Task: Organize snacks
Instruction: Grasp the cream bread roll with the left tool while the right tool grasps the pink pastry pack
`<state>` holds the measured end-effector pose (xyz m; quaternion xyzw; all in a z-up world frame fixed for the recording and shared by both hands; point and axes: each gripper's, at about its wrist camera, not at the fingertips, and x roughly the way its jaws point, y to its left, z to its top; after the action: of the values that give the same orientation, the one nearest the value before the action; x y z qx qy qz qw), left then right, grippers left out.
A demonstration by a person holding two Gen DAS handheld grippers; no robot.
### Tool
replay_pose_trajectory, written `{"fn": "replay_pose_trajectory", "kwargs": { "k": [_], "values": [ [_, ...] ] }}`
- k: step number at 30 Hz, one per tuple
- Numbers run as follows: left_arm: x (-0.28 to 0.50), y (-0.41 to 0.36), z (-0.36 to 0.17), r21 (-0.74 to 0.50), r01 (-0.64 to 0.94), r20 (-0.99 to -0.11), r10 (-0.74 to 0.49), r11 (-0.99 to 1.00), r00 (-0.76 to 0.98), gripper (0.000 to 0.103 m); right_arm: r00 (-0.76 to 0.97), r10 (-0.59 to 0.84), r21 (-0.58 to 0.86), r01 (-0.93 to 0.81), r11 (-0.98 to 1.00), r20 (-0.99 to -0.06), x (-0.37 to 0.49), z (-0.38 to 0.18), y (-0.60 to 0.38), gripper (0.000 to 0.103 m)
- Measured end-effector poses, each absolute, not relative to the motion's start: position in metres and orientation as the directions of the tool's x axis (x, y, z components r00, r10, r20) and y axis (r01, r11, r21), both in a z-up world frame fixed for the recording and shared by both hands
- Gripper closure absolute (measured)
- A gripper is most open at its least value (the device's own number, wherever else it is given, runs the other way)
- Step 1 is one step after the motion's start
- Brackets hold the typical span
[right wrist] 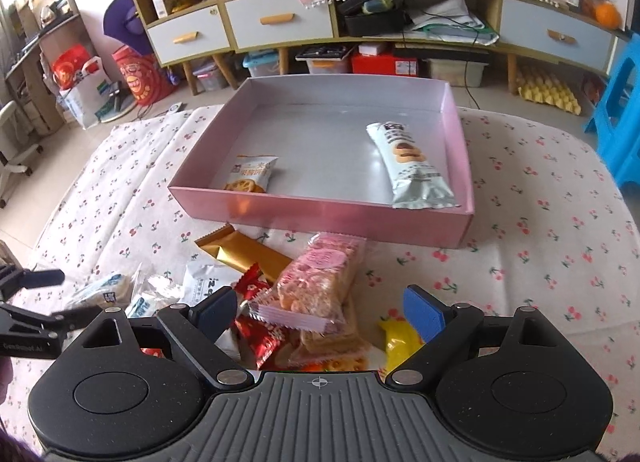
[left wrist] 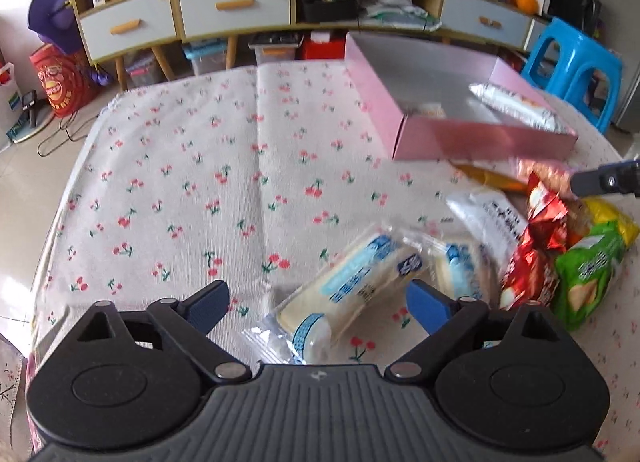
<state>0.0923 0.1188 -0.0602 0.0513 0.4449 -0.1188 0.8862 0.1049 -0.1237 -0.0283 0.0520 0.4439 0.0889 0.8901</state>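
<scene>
Beside the pink box (right wrist: 320, 217), heaped snack packets (right wrist: 316, 286).

left wrist view: sits just behind the left claw (left wrist: 318, 304), looking forward and steeply down along its two fingers; close over the desk (left wrist: 180, 189), with a blue-and-white wrapped snack (left wrist: 352, 282) directly ahead between the fingers.
right wrist view: sits just behind the right claw (right wrist: 320, 310), same downward tilt, close above the snack pile (right wrist: 316, 294); the pink box (right wrist: 320, 213) lies straight ahead beyond the fingers.
facing: both look toward the cabinet (right wrist: 280, 25) at the far wall.
shared: pink box (left wrist: 460, 133), snack pile, cherry-print cloth, cabinet; each view catches the other claw at its edge.
</scene>
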Motion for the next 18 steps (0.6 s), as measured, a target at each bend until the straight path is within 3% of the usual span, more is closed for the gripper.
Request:
{"fn": "replay_pose_trajectory", "kwargs": {
  "k": [7, 12, 18],
  "values": [
    [0.09, 0.118, -0.06, -0.031, 0.289, -0.828, -0.187, 0.957, 0.529, 0.033, 0.597, 0.219, 0.207, -0.09, 0.974, -0.772, 0.113, -0.045, -0.128, 0.011],
    [0.085, 0.114, -0.058, -0.048, 0.315, -0.848, -0.206, 0.948, 0.489, 0.039, 0.594, 0.248, 0.261, -0.066, 0.963, -0.765, 0.114, -0.044, -0.144, 0.011],
    [0.077, 0.11, -0.052, -0.114, 0.358, -0.854, -0.275, 0.927, 0.442, 0.046, 0.591, 0.208, 0.21, -0.067, 0.975, -0.78, 0.108, -0.039, -0.155, 0.011]
  ]
}}
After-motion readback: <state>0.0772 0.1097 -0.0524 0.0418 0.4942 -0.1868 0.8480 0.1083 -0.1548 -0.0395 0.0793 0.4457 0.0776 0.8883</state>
